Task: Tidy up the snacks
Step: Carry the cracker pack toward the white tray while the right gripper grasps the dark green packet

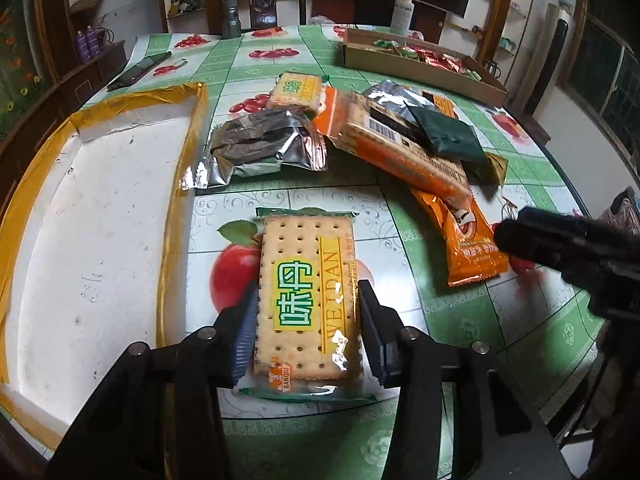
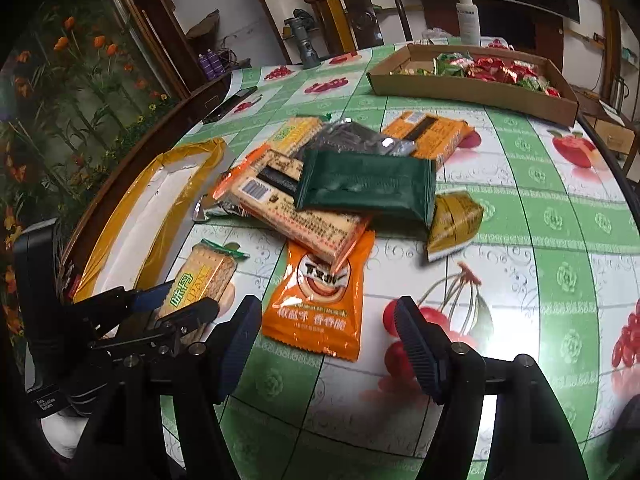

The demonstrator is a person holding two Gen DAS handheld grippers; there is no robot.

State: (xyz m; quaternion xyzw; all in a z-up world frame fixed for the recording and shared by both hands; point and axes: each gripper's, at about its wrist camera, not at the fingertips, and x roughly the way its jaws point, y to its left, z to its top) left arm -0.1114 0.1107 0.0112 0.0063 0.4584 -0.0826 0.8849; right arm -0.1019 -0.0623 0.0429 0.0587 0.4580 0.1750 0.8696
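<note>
My left gripper (image 1: 308, 300) is shut on a yellow-green cracker pack (image 1: 306, 304), pads against its two long sides, low over the table. The same pack shows in the right wrist view (image 2: 202, 280), held by the left gripper (image 2: 176, 300). A white tray with a yellow taped rim (image 1: 92, 216) lies just left of it. My right gripper (image 2: 326, 320) is open and empty, jaws wide, right before an orange snack pouch (image 2: 320, 300). A pile of snacks lies beyond: an orange cracker pack (image 2: 296, 208), a dark green pack (image 2: 366, 184), a silver pouch (image 1: 260, 144).
A cardboard tray (image 2: 472, 84) with red and green sweets stands at the far right of the round table. A spray bottle (image 2: 467, 12), a torch (image 1: 231, 12) and a dark phone (image 1: 138, 70) stand near the far edge. A chair stands behind the table.
</note>
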